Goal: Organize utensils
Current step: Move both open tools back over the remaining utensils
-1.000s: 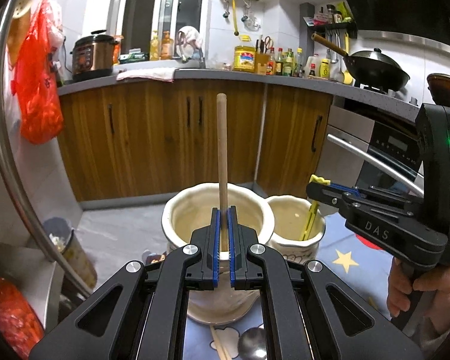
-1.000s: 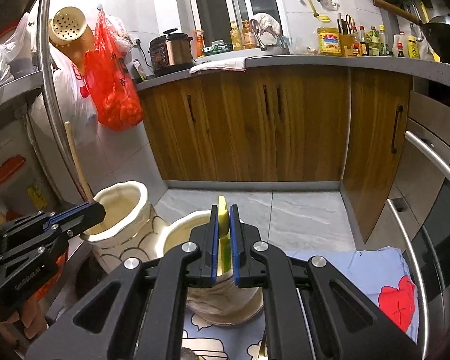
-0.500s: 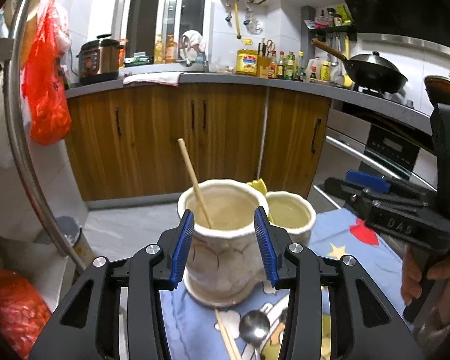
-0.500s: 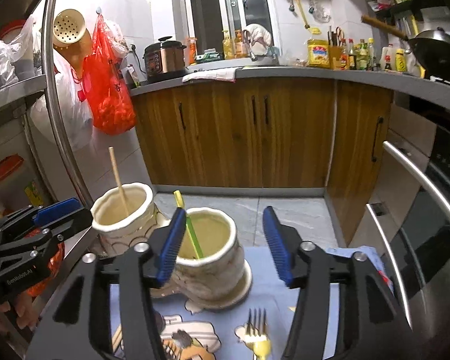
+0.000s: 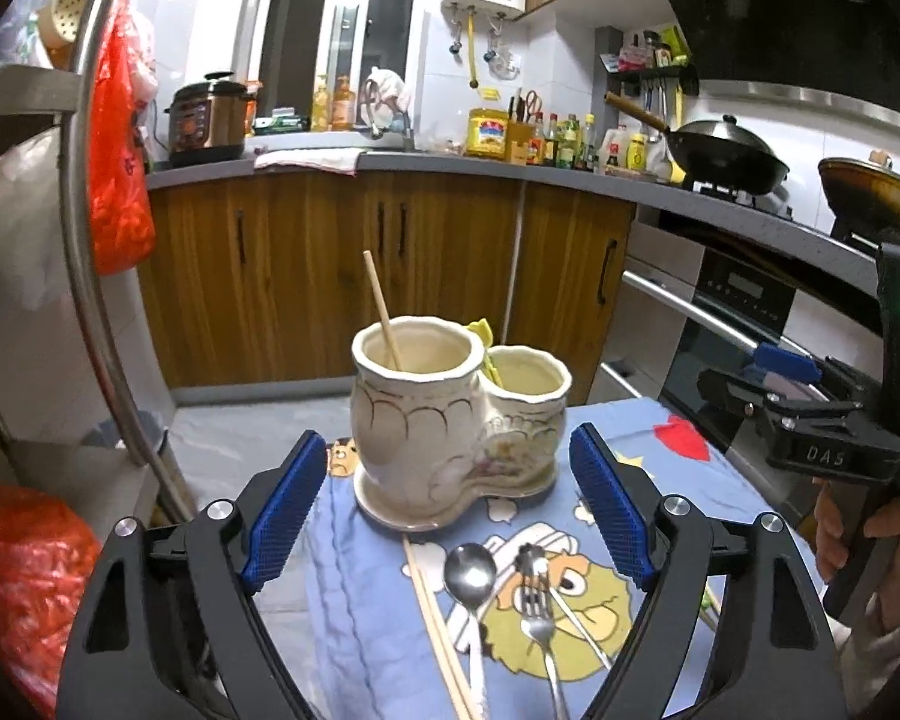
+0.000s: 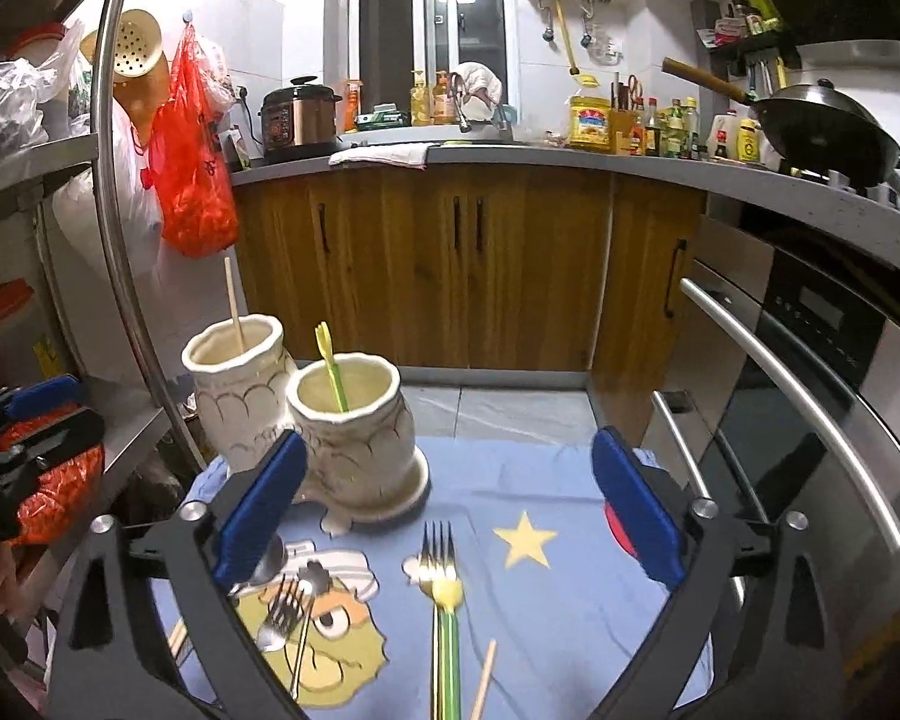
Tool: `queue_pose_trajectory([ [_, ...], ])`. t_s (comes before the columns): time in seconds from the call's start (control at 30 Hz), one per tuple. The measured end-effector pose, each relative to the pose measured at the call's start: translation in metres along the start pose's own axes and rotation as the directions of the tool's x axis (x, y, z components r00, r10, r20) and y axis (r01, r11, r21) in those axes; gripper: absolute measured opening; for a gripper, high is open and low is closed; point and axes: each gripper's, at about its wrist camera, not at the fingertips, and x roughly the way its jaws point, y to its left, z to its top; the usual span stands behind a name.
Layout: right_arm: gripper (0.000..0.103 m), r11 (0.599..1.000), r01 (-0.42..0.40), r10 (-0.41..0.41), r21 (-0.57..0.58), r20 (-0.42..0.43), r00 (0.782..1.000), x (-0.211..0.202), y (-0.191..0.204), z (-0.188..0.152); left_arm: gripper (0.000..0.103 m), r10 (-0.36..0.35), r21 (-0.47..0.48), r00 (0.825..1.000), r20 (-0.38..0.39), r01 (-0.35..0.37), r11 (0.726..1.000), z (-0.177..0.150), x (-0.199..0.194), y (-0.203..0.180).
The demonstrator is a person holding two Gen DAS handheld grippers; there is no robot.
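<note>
**Both grippers spread wide over the cloth, nothing held**

A blue cartoon-print cloth [image 5: 630, 444] covers the tabletop and carries everything. On it stands a cream ceramic holder made of two joined pots, a taller pot [image 5: 417, 420] and a shorter pot [image 6: 354, 432].

In the left wrist view the left gripper [image 5: 444, 501] has its blue-padded fingers [image 5: 282, 504] far apart and empty. The holder stands ahead of them, between the two pads but beyond their tips, not touched. A wooden chopstick [image 5: 383, 318] leans in the taller pot, its top sticking up past the rim. A yellow-green utensil [image 6: 330, 369] stands in the shorter pot.

Below and between the left fingers, closer to the camera than the holder, lie a pair of chopsticks [image 5: 438, 618], a steel spoon [image 5: 469, 570] and a steel fork [image 5: 537, 606] with a thin metal piece crossing it. The spoon's bowl is just in front of the holder's base.

The right gripper [image 6: 444, 504] is likewise wide open and grips nothing. The holder sits ahead, near its left finger [image 6: 261, 504], apart from it. Between the right fingers, toward the camera, a gold fork with a green handle [image 6: 441, 588] lies on the cloth, tines pointing at the holder, and a single chopstick end [image 6: 485, 678] lies just right of it.
</note>
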Motion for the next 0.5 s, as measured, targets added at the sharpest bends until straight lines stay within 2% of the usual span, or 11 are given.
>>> queue_pose_trajectory([
  [0.2, 0.097, 1.0, 0.019, -0.019, -0.012, -0.02, 1.0, -0.014, -0.003, -0.013, 0.084, 0.009, 0.018, 1.0, -0.019, -0.008, 1.0, -0.014, -0.013, -0.009],
  [0.33, 0.098, 0.999, 0.034, -0.035, -0.009, -0.029, 0.999, -0.022, -0.009, -0.024, 0.092, 0.026, 0.016, 0.999, -0.032, -0.026, 1.0, -0.024, -0.016, -0.01],
  [0.5, 0.098, 0.991, 0.136, -0.137, -0.008, -0.053, 0.989, -0.026, -0.02, -0.038, 0.095, 0.075, 0.019, 0.996, -0.056, -0.074, 0.997, -0.041, -0.014, -0.007],
])
